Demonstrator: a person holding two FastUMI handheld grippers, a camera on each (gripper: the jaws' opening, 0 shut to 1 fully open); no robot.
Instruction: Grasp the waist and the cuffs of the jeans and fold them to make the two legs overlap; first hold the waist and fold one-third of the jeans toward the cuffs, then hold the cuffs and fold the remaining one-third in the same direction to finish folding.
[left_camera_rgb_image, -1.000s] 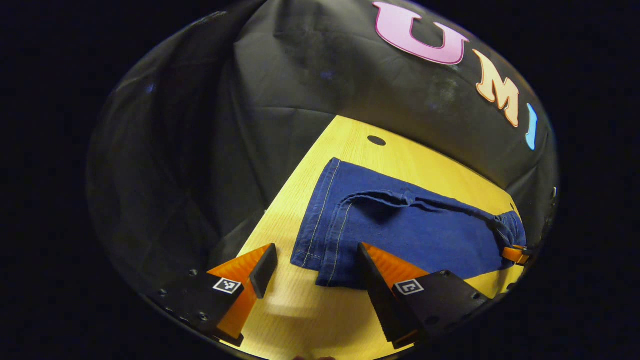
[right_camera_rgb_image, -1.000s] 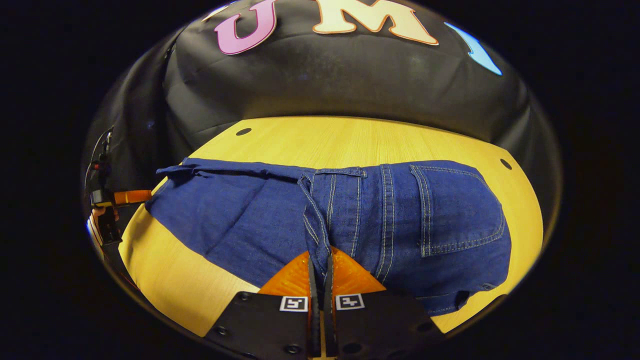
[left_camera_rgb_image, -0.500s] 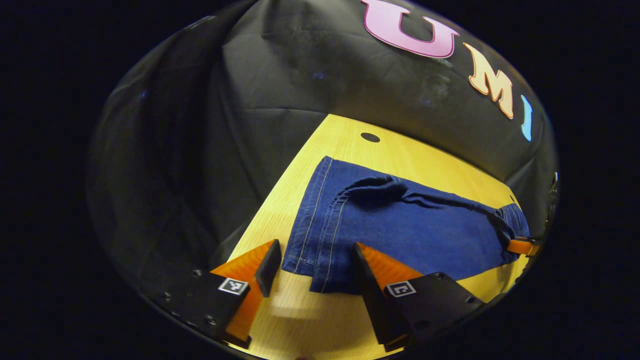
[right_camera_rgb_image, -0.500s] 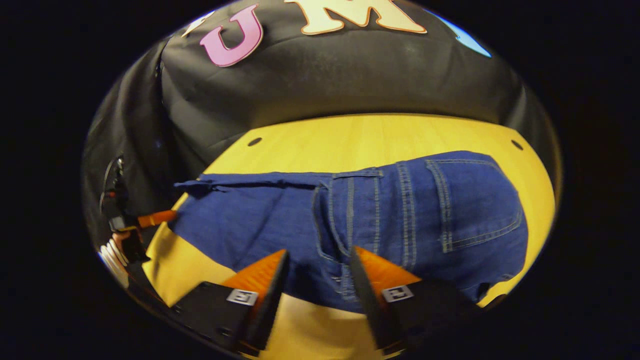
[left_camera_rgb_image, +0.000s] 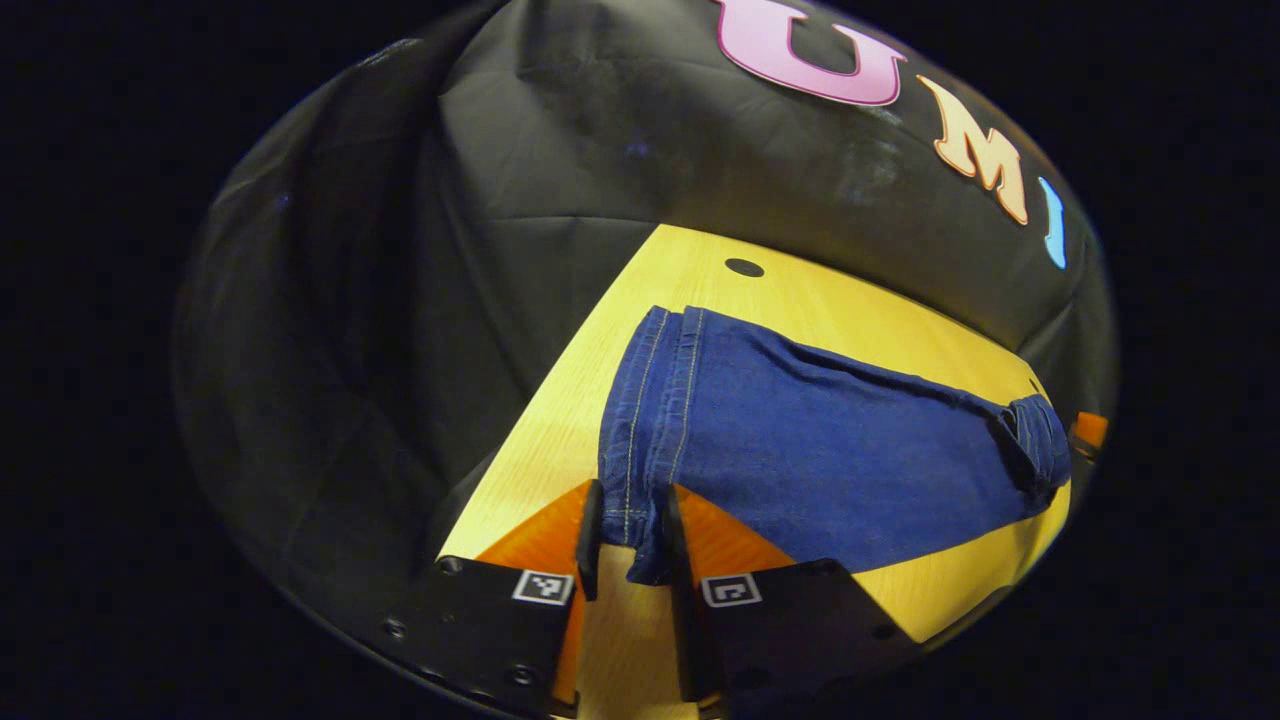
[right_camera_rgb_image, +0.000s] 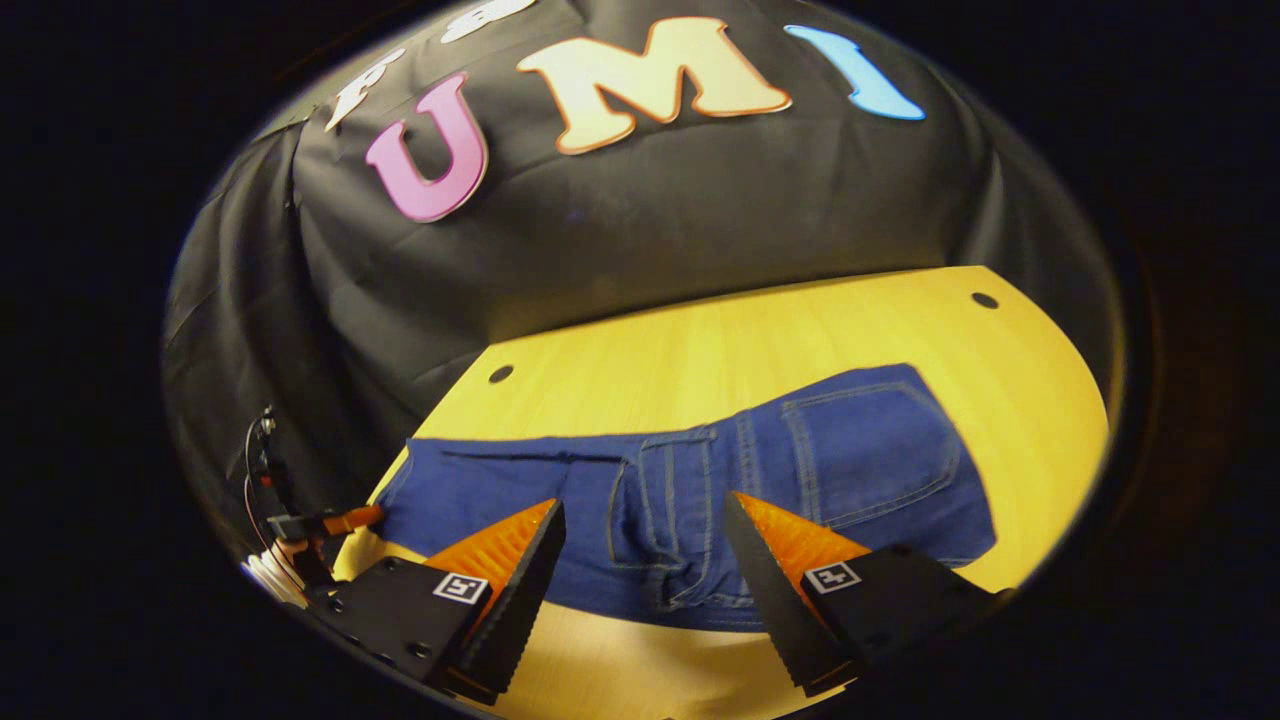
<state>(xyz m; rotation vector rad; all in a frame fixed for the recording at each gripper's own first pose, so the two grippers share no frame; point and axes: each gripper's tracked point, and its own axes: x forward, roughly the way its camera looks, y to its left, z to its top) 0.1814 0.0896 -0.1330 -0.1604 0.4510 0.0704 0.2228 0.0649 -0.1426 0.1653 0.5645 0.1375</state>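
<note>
A wooden table (right_camera_rgb_image: 760, 340) carries your blue jeans (left_camera_rgb_image: 800, 440), lying flat lengthwise along its front edge. Your left gripper (left_camera_rgb_image: 628, 535) pinches the stacked cuffs (left_camera_rgb_image: 650, 420) at the table's left edge. Your right gripper (right_camera_rgb_image: 645, 560) hangs spread open above the waist (right_camera_rgb_image: 690, 500).

Thick blue denim cloth for the jeans (left_camera_rgb_image: 820, 450), a bit rough, not shiny, with pale stitched thread along the cuffs (left_camera_rgb_image: 640, 430) and around the back pocket (right_camera_rgb_image: 870, 460). Smooth yellow wood for the worktop (right_camera_rgb_image: 700, 350), fine straight grain, a soft shine. Thin black cloth on the booth wall (right_camera_rgb_image: 650, 220), dull, creased. Ridged faces on the fingers (right_camera_rgb_image: 500, 550). Matt hard black plates behind them, with small round screws.
</note>
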